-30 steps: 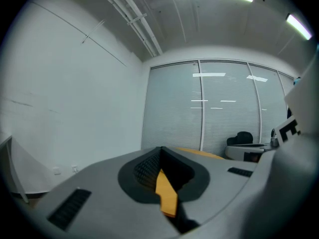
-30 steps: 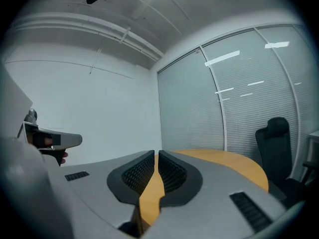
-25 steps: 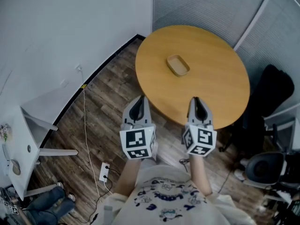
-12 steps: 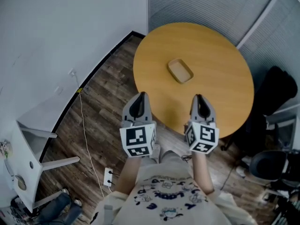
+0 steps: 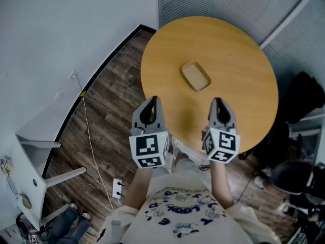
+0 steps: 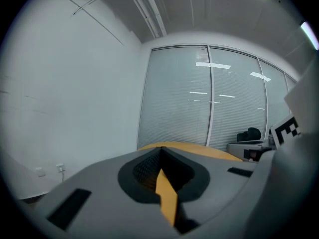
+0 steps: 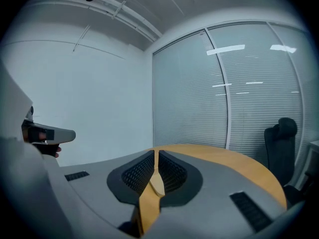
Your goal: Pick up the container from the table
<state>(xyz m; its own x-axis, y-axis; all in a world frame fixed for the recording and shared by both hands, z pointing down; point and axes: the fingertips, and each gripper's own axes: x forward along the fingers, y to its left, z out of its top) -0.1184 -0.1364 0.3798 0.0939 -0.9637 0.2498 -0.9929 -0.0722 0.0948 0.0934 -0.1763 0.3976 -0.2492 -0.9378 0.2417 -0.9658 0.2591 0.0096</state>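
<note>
The task was judged hardly begun. The container (image 5: 196, 76), a shallow tan tray with rounded corners and a matt surface, was seen lying free near the middle of the round, smooth wooden table (image 5: 244, 60). The left gripper (image 5: 152, 103) at 7 o'clock from it and the right gripper (image 5: 220, 103) at 5 o'clock were held clenched, with nothing between the jaws. Reach, grasp and lift were left.

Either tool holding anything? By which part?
Nothing held: the left tool and right tool are both shut, empty. The shallow tan rectangular container lies free on the round wooden table.
</note>
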